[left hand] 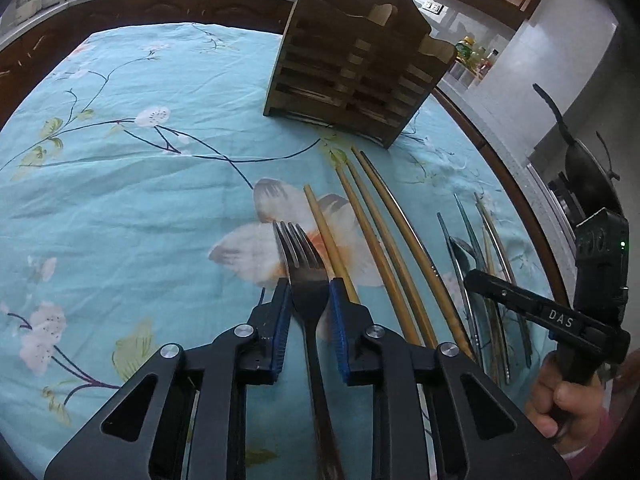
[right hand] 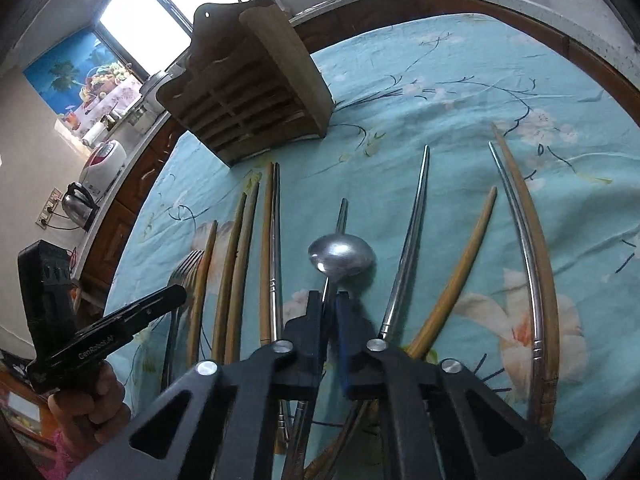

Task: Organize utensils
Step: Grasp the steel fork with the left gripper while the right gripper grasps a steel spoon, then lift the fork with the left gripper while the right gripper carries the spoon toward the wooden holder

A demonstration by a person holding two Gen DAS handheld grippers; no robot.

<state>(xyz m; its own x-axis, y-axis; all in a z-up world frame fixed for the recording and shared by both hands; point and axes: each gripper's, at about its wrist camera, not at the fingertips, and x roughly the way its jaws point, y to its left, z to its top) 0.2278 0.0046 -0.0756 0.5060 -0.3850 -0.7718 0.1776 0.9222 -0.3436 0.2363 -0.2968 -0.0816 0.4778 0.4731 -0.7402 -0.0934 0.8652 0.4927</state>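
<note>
Utensils: we've got a fork (left hand: 300,252) in one claw and a spoon (right hand: 341,255) in the other; the rest are lying on the table (left hand: 140,200), which has a floral blue cloth on it.
Left claw (left hand: 309,292): clenched on the fork's neck, tines sticking straight out ahead of the pads, handle running back under the claw.
Right claw (right hand: 329,300): pinched tight on the spoon's thin stem, bowl just ahead of the fingertips.
Wooden holder (left hand: 352,68): well ahead of both claws, a bit to the right of the left one and up-left of the right one. We reckon that's where everything goes.
Chopsticks: wooden chopsticks (left hand: 384,236) sit just right of the left claw; steel chopsticks (right hand: 408,236) and more wooden ones fan out on both sides of the right claw.
Progress guess: early days, most of the pile is not sorted yet.
What could go wrong: the spoon grip is on a skinny, smooth stem with the heavy bowl out front, so it could swivel or slide in the pads on the way over.
Also: the two claws are near each other, so reaching for the holder together could clash them.
Also: a low sweep could scatter the chopsticks beside us.
</note>
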